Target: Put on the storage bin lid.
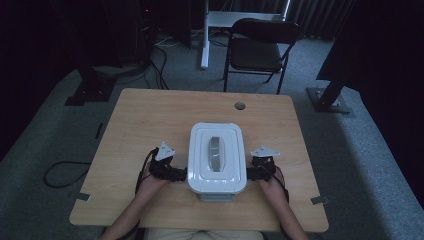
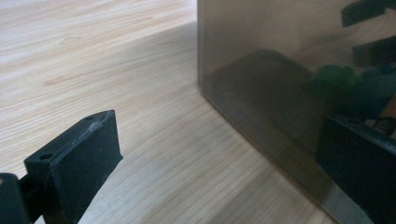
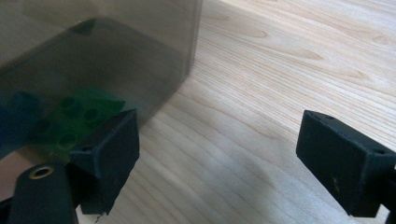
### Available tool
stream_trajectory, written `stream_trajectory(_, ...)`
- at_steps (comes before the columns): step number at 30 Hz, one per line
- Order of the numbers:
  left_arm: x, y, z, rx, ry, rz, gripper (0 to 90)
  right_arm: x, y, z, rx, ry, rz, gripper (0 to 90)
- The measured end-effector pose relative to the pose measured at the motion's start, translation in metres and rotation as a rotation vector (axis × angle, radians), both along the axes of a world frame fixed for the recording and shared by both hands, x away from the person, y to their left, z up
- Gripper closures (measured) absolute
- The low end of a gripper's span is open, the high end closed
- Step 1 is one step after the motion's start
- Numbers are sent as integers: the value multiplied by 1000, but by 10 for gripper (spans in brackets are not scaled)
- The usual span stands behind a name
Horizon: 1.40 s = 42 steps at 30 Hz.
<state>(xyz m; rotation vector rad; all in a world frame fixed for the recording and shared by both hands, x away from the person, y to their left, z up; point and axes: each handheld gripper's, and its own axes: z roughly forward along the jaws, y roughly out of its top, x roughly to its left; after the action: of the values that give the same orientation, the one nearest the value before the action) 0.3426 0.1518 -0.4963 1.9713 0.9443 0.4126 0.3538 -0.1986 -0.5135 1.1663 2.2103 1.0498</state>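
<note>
A box with a white lid [image 1: 217, 157] and a grey handle [image 1: 216, 152] stands on the wooden table [image 1: 150, 120], near its front edge. My left gripper [image 1: 177, 174] is at the box's left side and my right gripper [image 1: 252, 174] at its right side. In the left gripper view the left gripper [image 2: 215, 168] is open, one jaw close to the smoky see-through wall [image 2: 280, 70]. In the right gripper view the right gripper [image 3: 226, 161] is open too, one jaw beside the wall [image 3: 93, 46]. A green studded brick [image 3: 79, 121] lies inside the box, with dark blue pieces beside it.
A round cable hole [image 1: 240, 106] sits near the table's far edge. Beyond the table are a black folding chair [image 1: 257, 47], a white desk leg [image 1: 205, 50] and dark stand bases. A black cable [image 1: 60, 172] loops on the floor at the left.
</note>
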Motion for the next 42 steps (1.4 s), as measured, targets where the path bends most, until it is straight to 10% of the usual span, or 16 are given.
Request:
stream_trajectory(24,3,16,0,23,-18,64,10,-9,-18,5,41,-24,-44,128)
stream_trajectory(42,-7,62,-5,37,10,168,10,-24,-45,5,74,-32,-123,128)
